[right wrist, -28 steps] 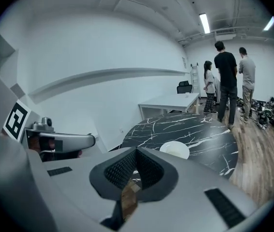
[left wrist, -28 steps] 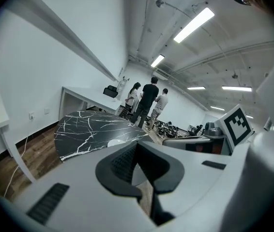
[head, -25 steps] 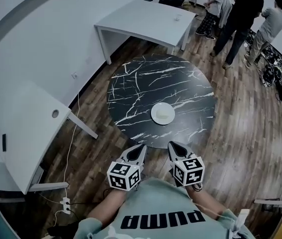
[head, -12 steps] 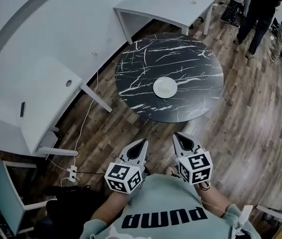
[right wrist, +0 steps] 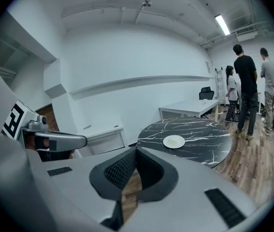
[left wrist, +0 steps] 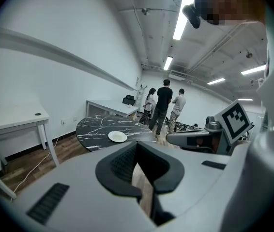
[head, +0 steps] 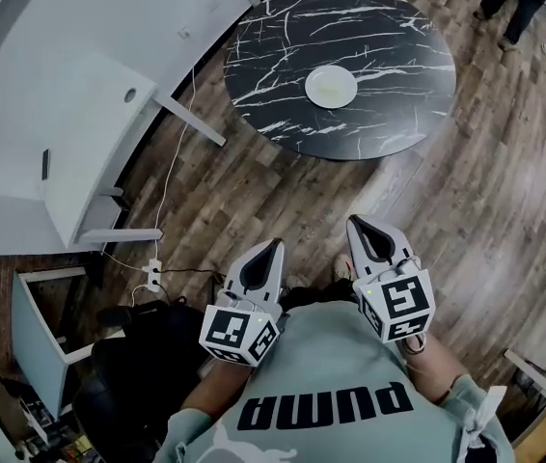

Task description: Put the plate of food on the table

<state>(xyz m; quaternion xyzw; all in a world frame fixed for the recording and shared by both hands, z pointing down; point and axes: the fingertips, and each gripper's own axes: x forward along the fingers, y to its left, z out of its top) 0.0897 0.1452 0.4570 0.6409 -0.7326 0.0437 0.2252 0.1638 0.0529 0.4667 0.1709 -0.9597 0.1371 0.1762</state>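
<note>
The plate (head: 331,87) sat on the round black worktop (head: 389,27), well apart from the left gripper (head: 274,245) and right gripper (head: 354,221). Both jaws were pressed together, holding nothing. The job looked done.

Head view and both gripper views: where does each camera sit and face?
Head view: on the person's head, facing steeply down; grey-green shirt, left gripper and right gripper show, round black marble table ahead.
Left gripper view: on that gripper, looking along its shut jaws at the table; right gripper at right.
Right gripper view: likewise; left gripper at left.
Shared: all three show the round white plate on the table.
</note>
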